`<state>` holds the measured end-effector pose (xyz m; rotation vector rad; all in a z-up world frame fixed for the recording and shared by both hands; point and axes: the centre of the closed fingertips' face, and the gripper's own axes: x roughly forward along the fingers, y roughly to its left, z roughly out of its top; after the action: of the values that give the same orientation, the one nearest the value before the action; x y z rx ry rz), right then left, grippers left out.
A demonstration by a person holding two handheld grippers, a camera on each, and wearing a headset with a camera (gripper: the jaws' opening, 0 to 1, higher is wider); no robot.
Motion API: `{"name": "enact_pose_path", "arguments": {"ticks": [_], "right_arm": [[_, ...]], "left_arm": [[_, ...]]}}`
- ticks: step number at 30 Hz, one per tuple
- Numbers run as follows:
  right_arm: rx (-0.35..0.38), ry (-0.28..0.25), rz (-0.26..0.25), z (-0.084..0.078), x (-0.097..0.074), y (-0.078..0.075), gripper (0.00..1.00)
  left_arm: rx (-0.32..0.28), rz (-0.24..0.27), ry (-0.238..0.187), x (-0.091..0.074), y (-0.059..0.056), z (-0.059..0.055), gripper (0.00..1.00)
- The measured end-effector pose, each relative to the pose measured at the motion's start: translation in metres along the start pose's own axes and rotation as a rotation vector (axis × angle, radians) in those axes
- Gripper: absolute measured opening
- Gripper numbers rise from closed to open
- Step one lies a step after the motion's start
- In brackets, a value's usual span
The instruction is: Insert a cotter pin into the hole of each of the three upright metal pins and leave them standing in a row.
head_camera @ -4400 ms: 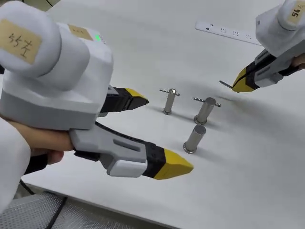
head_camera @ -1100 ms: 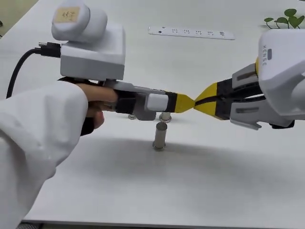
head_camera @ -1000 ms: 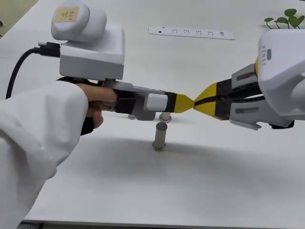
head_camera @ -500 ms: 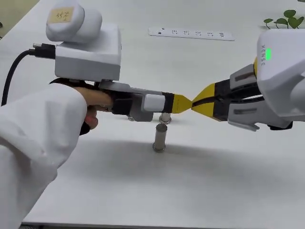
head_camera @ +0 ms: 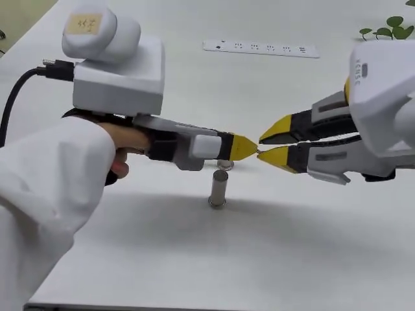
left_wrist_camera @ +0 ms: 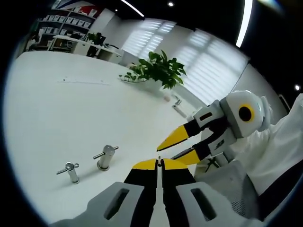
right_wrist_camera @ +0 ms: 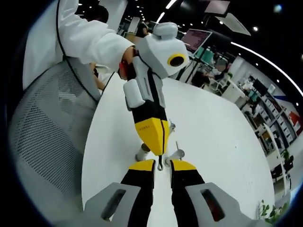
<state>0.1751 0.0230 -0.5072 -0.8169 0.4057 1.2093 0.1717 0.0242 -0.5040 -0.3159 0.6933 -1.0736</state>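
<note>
Since half a second ago the right gripper (head_camera: 267,146) has spread its jaws, which were pressed tip to tip against the left gripper (head_camera: 246,148); both have stayed above the middle of the tabletop (head_camera: 292,259). Pressed together, the left gripper's jaws pinch the cotter pin (head_camera: 258,151), which in the head view is only a thin glint between the yellow tips. Below them the bare metal pin (head_camera: 218,189) stands upright, well in from the near edge, as before.

From the left gripper view, its own jaws (left_wrist_camera: 159,163) are closed on the cotter pin's thin end (left_wrist_camera: 159,159), and the right gripper (left_wrist_camera: 166,153) faces them with jaws apart. This view also gives what the head view hides: a fitted metal pin (left_wrist_camera: 105,158) and a second fitted pin (left_wrist_camera: 71,172), each upright with a crosspiece through its top.

In the right gripper view the cotter pin's loop (right_wrist_camera: 162,166) hangs from the left gripper's tip (right_wrist_camera: 158,150), between the right gripper's parted jaws and apart from both.

Seen from the head, the left gripper covers all but the foot of one more metal pin (head_camera: 224,166). A power strip (head_camera: 259,48) lies near the far edge, and a plant (head_camera: 389,26) is cut off at the far right corner
</note>
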Motion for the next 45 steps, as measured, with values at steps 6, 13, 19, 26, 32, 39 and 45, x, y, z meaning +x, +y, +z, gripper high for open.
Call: {"name": "enact_pose_path", "arguments": {"ticks": [6,13,19,26,32,39,45], "right_arm": [[0.141,-0.007,0.057,-0.008,0.000,0.006,0.16],[0.282,-0.061,0.102,-0.008,-0.001,0.008,0.16],[0.384,-0.110,0.179,-0.003,-0.002,0.018,0.14],[0.392,-0.137,0.209,0.001,-0.002,0.025,0.09],[0.397,-0.137,0.259,0.001,-0.001,0.035,0.03],[0.377,-0.134,0.277,-0.001,-0.003,0.039,0.00],[0.351,-0.125,0.313,0.002,-0.009,0.043,0.00]], "left_arm": [[0.082,-0.014,-0.019,-0.006,-0.003,0.003,0.00],[0.202,-0.064,-0.031,-0.011,-0.013,0.006,0.00],[0.295,-0.093,-0.034,-0.014,-0.021,0.006,0.00],[0.394,-0.124,0.000,-0.012,-0.029,0.000,0.00],[0.426,-0.150,0.046,-0.007,-0.038,-0.007,0.00],[0.476,-0.173,0.067,-0.005,-0.043,-0.012,0.00],[0.490,-0.193,0.081,-0.008,-0.044,-0.016,0.00]]}}
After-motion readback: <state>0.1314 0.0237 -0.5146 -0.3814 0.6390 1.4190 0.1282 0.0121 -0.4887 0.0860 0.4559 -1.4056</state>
